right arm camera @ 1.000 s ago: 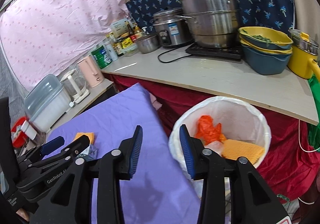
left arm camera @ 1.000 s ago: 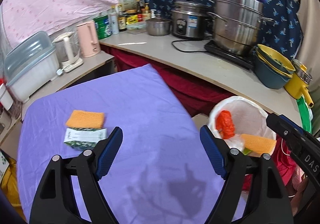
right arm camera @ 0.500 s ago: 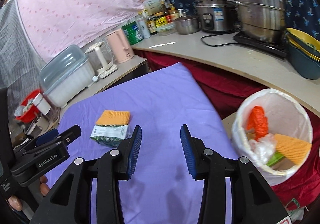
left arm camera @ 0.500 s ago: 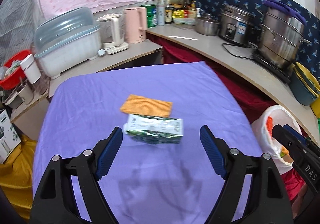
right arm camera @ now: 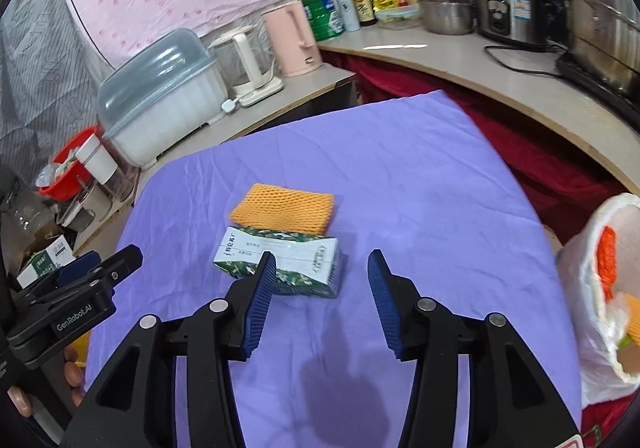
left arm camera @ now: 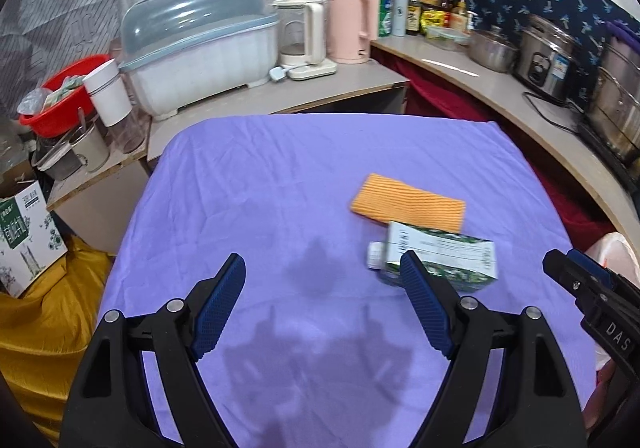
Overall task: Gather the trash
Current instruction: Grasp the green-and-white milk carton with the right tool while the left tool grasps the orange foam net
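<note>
Carton (right arm camera: 280, 262) in green and white lies on purple tablecloth (right arm camera: 400, 184), touching orange foam net (right arm camera: 284, 208) behind it. Right gripper (right arm camera: 322, 288) hovers just before the carton, jaws wide; left gripper (left arm camera: 324, 300) beside it, also wide. Lined bin (right arm camera: 592, 288) stands off the carton's right.

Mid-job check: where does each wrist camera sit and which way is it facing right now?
Left wrist: on the left gripper, jaws open, facing across the purple table to the dish box; right gripper shows at right.
Right wrist: on the right gripper, jaws open, over the same table toward the carton; left gripper and fingers at left, bin at right.
Shared: carton, orange net, kettle.
</note>
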